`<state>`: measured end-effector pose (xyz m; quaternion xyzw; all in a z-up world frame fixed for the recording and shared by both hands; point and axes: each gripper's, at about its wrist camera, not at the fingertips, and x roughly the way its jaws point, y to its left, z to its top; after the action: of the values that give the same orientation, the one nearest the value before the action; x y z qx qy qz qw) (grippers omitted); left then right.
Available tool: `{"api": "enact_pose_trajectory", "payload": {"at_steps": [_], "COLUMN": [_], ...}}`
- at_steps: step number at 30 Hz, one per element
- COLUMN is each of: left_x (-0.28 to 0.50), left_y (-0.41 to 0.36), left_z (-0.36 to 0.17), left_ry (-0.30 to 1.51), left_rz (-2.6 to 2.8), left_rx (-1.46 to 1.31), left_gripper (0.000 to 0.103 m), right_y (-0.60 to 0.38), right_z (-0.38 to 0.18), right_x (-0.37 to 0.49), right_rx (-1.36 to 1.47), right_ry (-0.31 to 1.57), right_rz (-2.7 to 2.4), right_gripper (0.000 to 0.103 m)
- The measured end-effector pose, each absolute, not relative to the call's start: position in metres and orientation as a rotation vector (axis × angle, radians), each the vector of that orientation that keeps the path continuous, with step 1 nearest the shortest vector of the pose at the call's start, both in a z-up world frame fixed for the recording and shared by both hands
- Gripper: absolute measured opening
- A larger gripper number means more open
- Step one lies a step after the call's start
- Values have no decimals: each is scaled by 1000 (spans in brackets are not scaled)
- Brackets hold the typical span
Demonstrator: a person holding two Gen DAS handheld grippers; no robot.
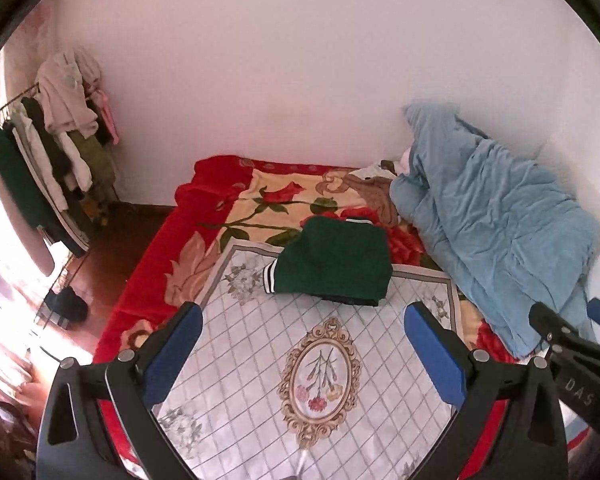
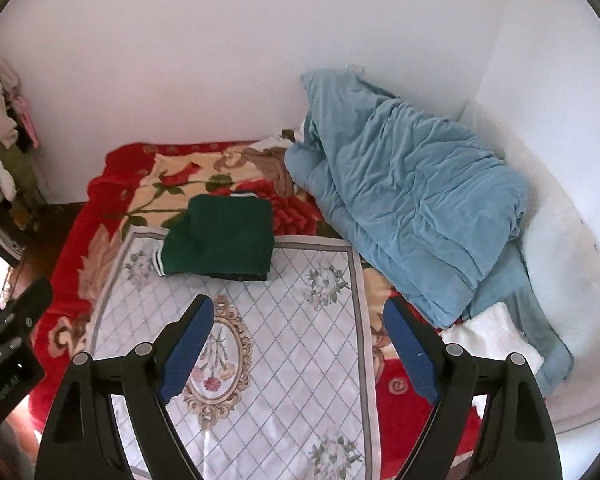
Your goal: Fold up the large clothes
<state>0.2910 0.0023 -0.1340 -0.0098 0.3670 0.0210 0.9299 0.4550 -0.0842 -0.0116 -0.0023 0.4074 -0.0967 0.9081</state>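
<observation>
Green sweater (image 1: 332,264) folded, lying on far edge of quilted mat (image 1: 260,360) on bed (image 1: 148,280). Left hand-held gripper (image 1: 302,322) and right hand-held gripper (image 2: 298,316) both wide open, empty, well above. Soft, light knit, likely limp; best pinched at folded edge or striped cuff (image 1: 269,276).

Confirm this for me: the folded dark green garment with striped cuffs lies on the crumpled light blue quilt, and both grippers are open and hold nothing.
One thing is wrong. The folded dark green garment with striped cuffs lies at the far edge of the white quilted floral mat, not on the crumpled light blue quilt, which is heaped beside it. The right wrist view shows this. Both grippers are indeed open and hold nothing.
</observation>
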Motion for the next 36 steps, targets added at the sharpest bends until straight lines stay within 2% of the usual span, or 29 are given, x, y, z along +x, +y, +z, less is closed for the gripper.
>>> {"api": "enact_pose_trajectory", "payload": {"at_steps": [13,18,36], "left_x": [231,227,203], "left_y": [12,15,14], "left_z": [-94,-86,-65], "left_ry": [718,766,721], "left_rz": [29,17,50], "left_rx": [-17,-33,-44], "left_gripper": [103,103,103], "right_y": [-69,-64,-66], "right_z": [50,62,93], "right_x": [377,367,350], "right_rx": [2,-6,-44], "right_ry": [773,791,769], "right_rz": [-170,-156,-154], "right_gripper": [88,88,88]}}
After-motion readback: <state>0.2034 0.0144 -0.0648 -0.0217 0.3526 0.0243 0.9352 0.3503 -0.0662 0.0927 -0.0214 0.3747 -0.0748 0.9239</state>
